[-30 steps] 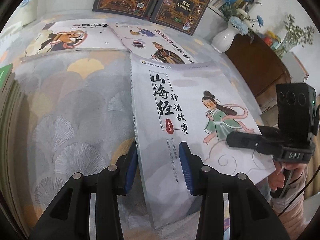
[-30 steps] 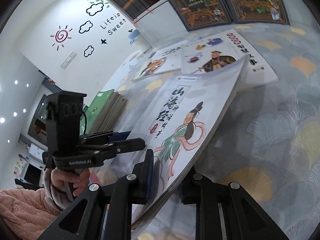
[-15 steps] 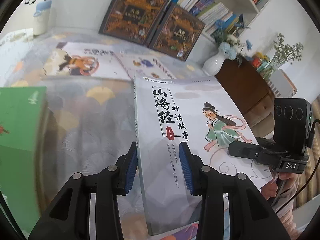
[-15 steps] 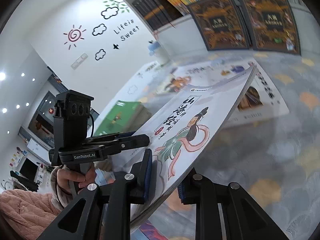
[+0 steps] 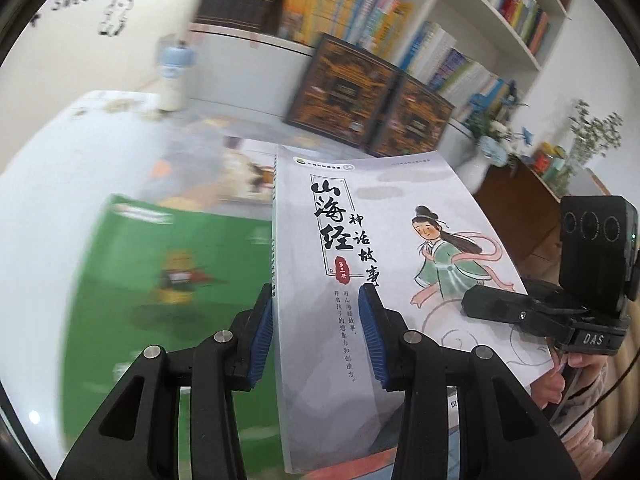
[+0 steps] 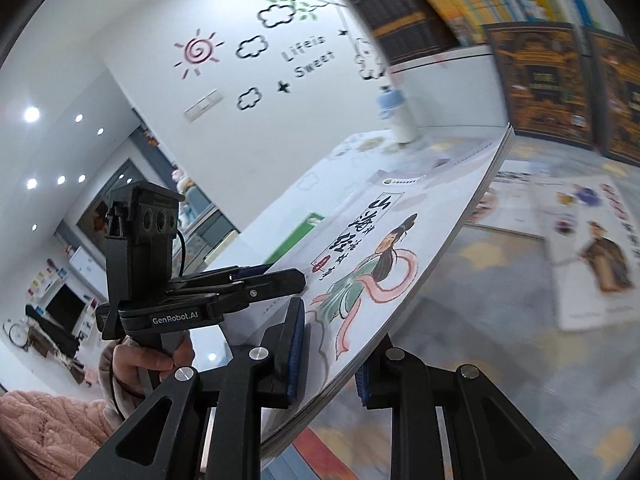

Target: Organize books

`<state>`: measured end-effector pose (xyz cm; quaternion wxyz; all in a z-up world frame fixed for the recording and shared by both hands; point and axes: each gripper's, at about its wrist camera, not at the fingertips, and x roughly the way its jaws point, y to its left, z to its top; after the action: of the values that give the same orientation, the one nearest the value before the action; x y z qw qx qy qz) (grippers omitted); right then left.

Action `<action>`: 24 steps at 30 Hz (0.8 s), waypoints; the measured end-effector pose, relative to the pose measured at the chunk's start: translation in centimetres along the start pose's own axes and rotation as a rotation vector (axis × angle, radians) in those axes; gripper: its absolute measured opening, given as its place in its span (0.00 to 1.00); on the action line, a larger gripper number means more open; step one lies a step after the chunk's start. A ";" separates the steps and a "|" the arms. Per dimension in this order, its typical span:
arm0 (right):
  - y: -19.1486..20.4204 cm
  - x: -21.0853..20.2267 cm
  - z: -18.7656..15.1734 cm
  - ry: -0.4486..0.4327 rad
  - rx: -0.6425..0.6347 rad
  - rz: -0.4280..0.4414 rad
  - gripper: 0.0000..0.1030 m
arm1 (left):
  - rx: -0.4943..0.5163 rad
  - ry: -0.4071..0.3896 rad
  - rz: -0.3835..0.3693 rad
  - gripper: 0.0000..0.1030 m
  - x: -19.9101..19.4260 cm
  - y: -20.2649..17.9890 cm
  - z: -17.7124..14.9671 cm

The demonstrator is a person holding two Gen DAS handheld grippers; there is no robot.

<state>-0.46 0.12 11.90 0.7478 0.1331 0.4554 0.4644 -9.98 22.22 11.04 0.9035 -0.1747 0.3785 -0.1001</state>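
Above table, both grippers clamping grey book [image 5: 384, 240]

Held book [image 5: 384, 264] up off the bench [image 6: 500, 304], left gripper [image 5: 316, 332] on its spine edge, right gripper [image 6: 332, 356] on its near right edge. Stack of books [image 5: 168, 280] lower left. Two boxed sets [image 5: 372, 96] lean behind, under the bookshelf [image 5: 452, 20].

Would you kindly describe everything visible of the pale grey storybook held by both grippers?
The storybook is a thin, glossy softcover, pale grey, with black brush-style Chinese title characters, a small red seal, and a drawn long-haired figure in green robes with a pink sash. It is lifted off the table, tilted and slightly bowed. The left gripper clamps its spine edge; the right gripper clamps its opposite edge. A green book lies below.
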 end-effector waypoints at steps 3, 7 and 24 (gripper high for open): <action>1.9 3.2 0.4 0.017 -0.024 0.033 0.20 | -0.018 -0.013 0.056 0.37 -1.5 2.5 -0.3; 3.5 6.4 0.5 0.039 -0.025 0.070 0.20 | -0.051 -0.024 0.111 0.37 -2.7 5.1 -0.9; 4.7 12.4 -1.4 0.103 0.018 0.115 0.20 | -0.117 -0.011 0.263 0.41 -3.5 9.4 -3.8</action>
<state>-2.36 12.41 7.17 0.6943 0.1418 0.4889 0.5088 -14.74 31.06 7.15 0.8990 -0.1767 0.3985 0.0424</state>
